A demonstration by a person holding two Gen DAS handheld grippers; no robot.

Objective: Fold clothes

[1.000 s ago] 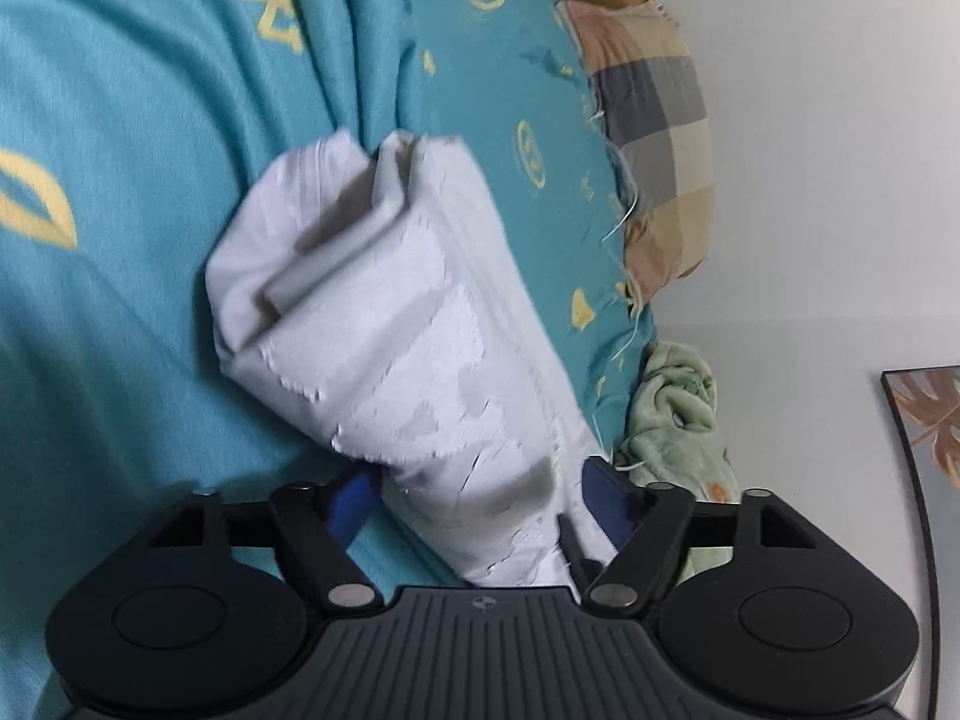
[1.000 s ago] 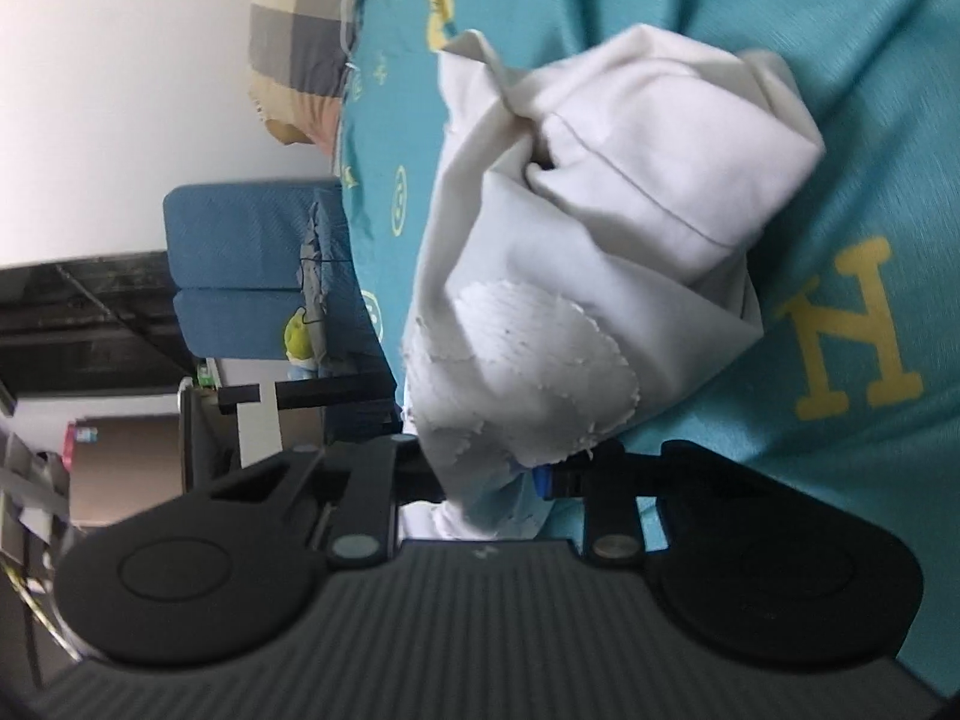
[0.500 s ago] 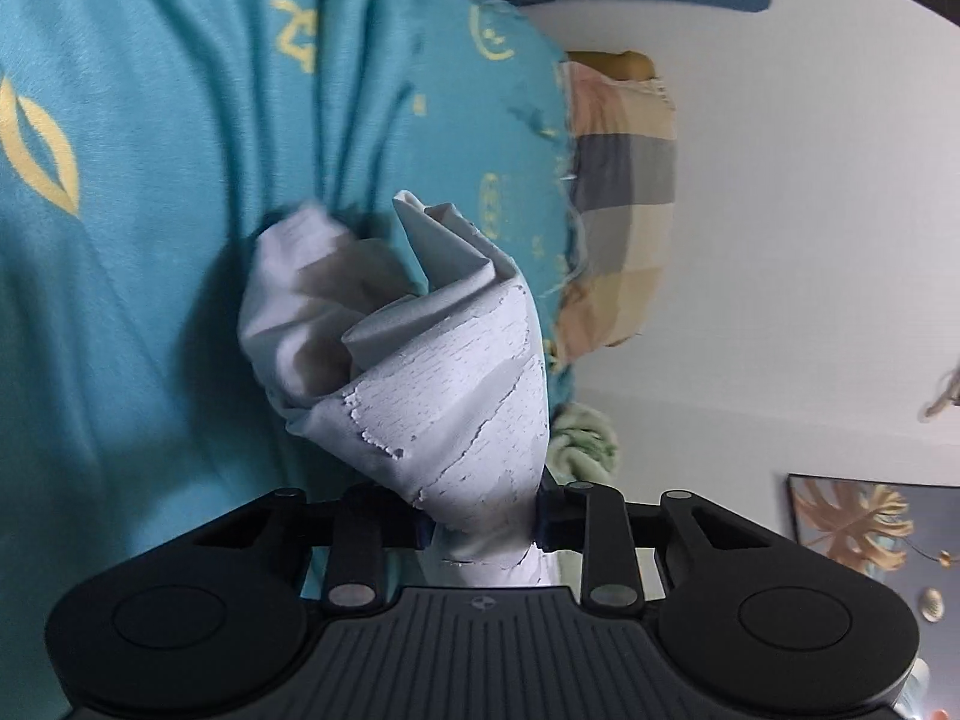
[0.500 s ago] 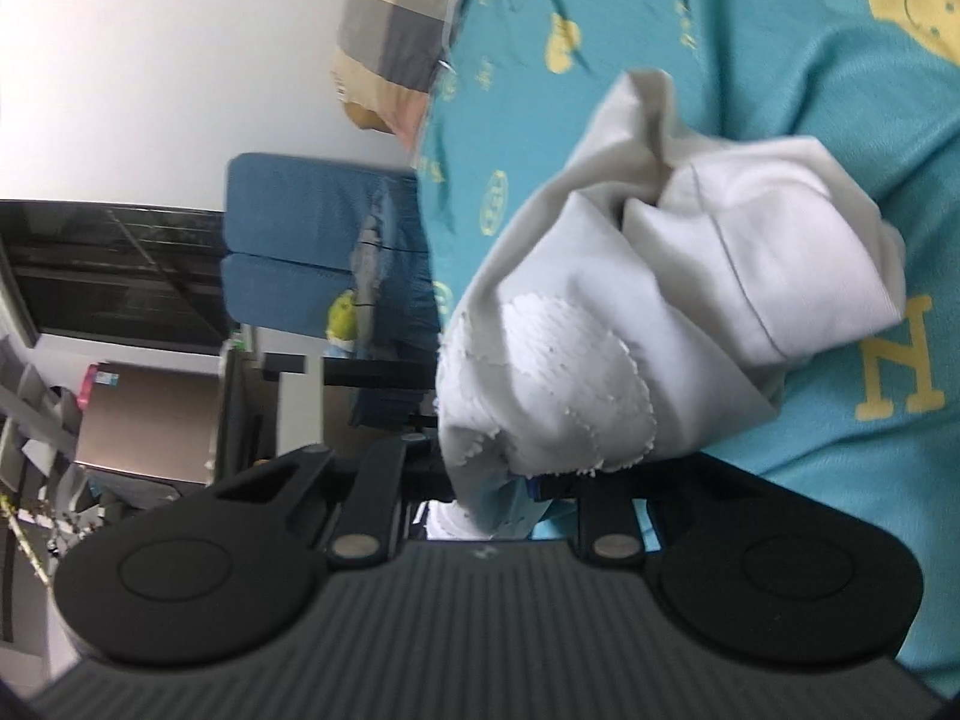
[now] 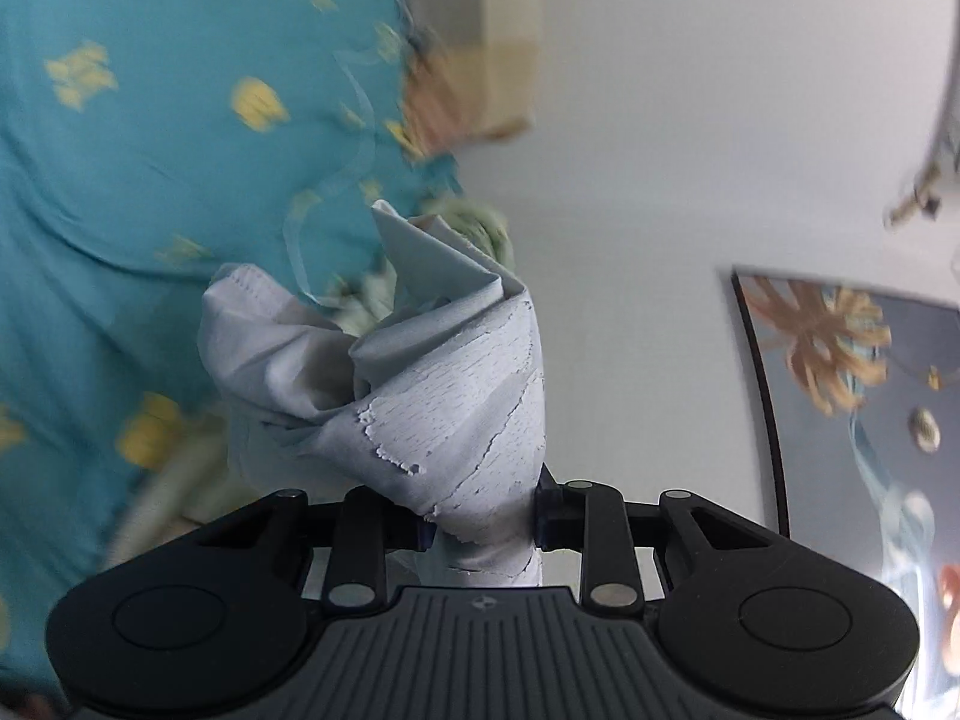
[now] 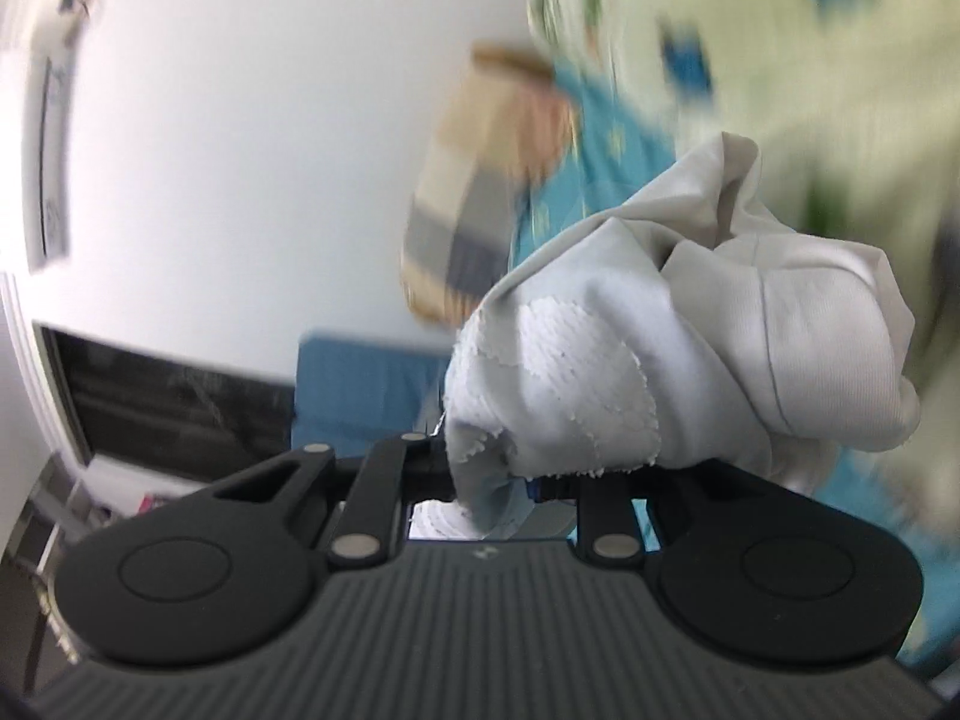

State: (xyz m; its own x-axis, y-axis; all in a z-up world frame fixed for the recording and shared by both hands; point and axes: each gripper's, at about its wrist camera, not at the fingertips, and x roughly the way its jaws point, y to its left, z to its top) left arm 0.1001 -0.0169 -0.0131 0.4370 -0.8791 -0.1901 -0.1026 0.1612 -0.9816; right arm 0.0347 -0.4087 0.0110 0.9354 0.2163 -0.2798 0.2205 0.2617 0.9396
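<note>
A white garment (image 5: 420,384) with a cracked white print hangs bunched from my left gripper (image 5: 480,516), whose jaws are shut on it. The same white garment (image 6: 648,372) shows in the right wrist view, bunched in front of my right gripper (image 6: 498,483), which is shut on another part of it. Both grippers hold it lifted off the teal bedsheet (image 5: 150,180) with yellow prints. The fingertips are hidden by the cloth in both views.
A plaid pillow (image 5: 474,30) lies at the sheet's edge by the white wall, and also shows in the right wrist view (image 6: 468,210). A pale green garment (image 6: 780,60) is blurred at the right. A framed picture (image 5: 852,420) hangs on the wall. A blue chair (image 6: 366,390) stands beyond.
My left gripper closed on the white garment. Both grippers lifted it up off the teal sheet and swung toward the wall; the views are now motion-blurred.
</note>
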